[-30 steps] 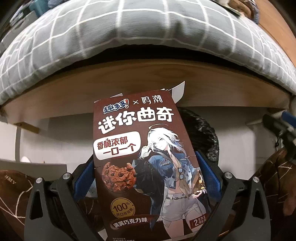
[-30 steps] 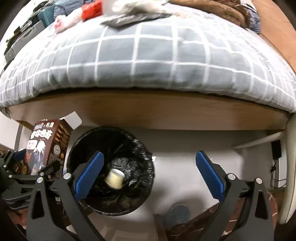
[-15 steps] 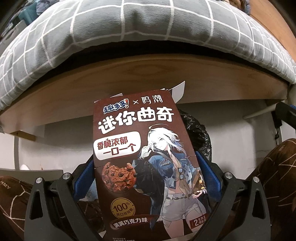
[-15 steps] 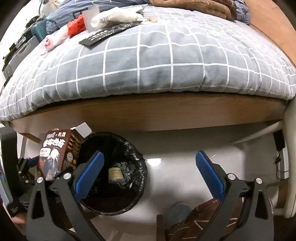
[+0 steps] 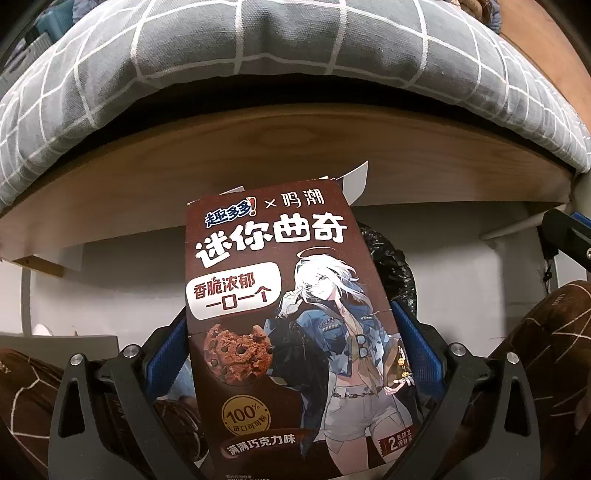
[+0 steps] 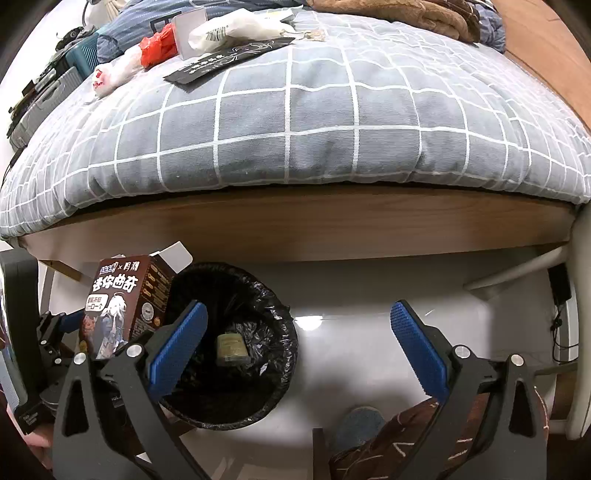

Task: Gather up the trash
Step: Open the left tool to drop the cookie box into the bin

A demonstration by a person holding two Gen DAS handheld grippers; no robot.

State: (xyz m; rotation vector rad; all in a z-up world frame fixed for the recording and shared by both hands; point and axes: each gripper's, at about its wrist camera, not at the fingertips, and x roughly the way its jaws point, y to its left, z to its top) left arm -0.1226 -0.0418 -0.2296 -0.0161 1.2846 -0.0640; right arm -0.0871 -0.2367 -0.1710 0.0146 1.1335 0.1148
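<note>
Holding cookie box [image 5: 291, 332] clamped in left gripper [image 5: 291, 354], beside bin [image 6: 280, 373] rim, not dropped | right gripper [image 6: 299, 354] spread, empty | jar [image 6: 231, 345] binned | wrappers [image 6: 236, 27] left on bed [image 6: 332, 122]

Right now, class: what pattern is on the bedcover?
Grey with a white grid, clearest in the right wrist view: bedcover.

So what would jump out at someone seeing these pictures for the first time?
First the brown cookie box with its cartoon figure, filling the left view, clamped upright in the left tongs. Next the black-lined trash bin on the floor under the bed edge, just right of the box, a small pale cup inside. The right tongs gape empty over it.
</note>
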